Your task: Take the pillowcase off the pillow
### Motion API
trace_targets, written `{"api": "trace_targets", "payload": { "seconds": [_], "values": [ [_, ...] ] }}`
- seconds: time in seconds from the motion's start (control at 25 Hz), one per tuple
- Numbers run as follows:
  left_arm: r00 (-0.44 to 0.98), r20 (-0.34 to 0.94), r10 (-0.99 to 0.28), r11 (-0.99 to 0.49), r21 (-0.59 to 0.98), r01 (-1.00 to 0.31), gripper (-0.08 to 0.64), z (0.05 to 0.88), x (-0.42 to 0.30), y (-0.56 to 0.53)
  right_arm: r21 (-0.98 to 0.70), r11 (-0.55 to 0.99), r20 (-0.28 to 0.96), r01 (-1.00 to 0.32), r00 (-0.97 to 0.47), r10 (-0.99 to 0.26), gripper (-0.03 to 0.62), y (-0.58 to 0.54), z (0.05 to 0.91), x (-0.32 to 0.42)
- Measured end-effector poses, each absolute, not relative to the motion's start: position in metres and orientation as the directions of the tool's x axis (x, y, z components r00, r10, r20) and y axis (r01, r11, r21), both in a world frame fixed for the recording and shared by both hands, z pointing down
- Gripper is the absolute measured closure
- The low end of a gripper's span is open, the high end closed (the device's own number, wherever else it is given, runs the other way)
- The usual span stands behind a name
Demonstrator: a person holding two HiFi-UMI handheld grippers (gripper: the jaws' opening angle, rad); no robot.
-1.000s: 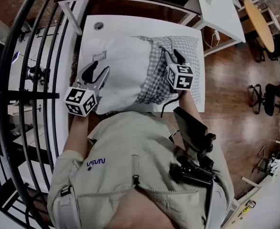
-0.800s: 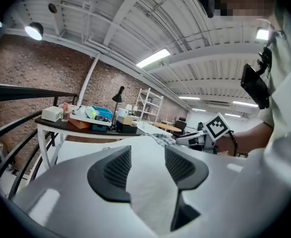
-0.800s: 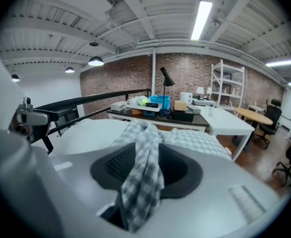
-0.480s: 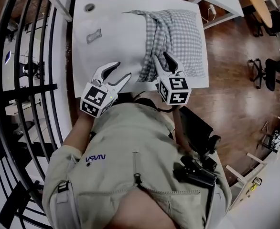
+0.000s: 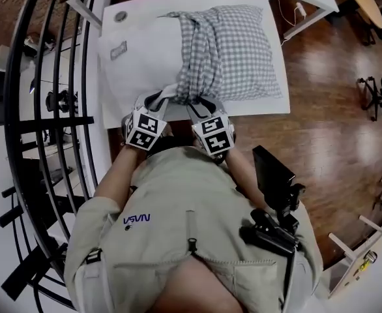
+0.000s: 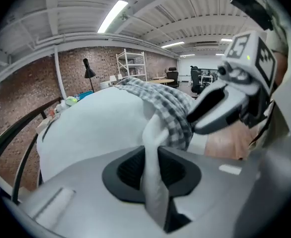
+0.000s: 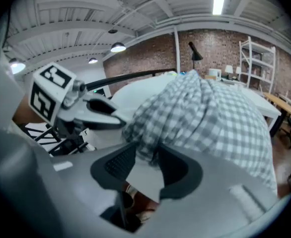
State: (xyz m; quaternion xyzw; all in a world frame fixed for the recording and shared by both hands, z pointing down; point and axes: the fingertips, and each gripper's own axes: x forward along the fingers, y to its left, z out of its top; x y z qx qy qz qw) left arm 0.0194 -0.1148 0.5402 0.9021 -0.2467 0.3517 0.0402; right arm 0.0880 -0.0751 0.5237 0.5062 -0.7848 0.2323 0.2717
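Moved: left gripper (image 5: 167, 98) and right gripper (image 5: 198, 103), drawn together at pillow's (image 5: 145, 60) near end.
Left jaws: just closing, clenched on white pillow corner.
Right jaws: grasping checked pillowcase (image 5: 236, 44) edge.

pillowcase (image 5: 230, 51): woven check cloth, matt, creased.
pillow (image 5: 145, 57): plain white cloth, smooth, matt.
worktop (image 5: 263, 108): white, smooth, low sheen.
floor (image 5: 334, 96): wood boards, glossy, reflective.
left tongs (image 6: 153, 162), right tongs (image 7: 145, 165): grey matt plastic; pads (image 6: 130, 170) black, finely ribbed.
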Motion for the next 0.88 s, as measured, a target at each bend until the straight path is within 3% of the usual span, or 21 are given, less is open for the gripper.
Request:
{"api": "trace_targets", "payload": {
  "seconds": [0.12,0.2,0.28,0.6,0.88],
  "values": [
    [0.630,0.638,-0.443,-0.868,-0.129,-0.479,0.529,0.516,0.022,-0.121,-0.001,0.408,0.691,-0.913,-0.296,-0.660,0.452,-0.082,0.545,0.081],
    [0.636,0.618,-0.463,-0.859,-0.135,-0.494,0.534,0.499,0.023,-0.122,0.068,0.395,0.683,-0.916,-0.246,-0.688,0.535,-0.088,0.543,0.088],
    [0.640,0.584,-0.500,-0.837,-0.136,-0.530,0.535,0.481,0.020,-0.127,0.089,0.374,0.651,-0.923,-0.230,-0.723,0.564,-0.093,0.528,0.098],
    [0.668,0.431,-0.607,-0.774,-0.129,-0.620,0.537,0.419,0.000,-0.160,0.263,0.184,0.514,-0.947,-0.024,-0.858,0.571,-0.096,0.466,0.172],
    [0.641,0.451,-0.621,-0.726,-0.021,-0.688,0.540,0.439,-0.024,-0.158,0.288,0.015,0.596,-0.958,0.166,-0.786,0.572,-0.083,0.502,0.255]
  ]
}}
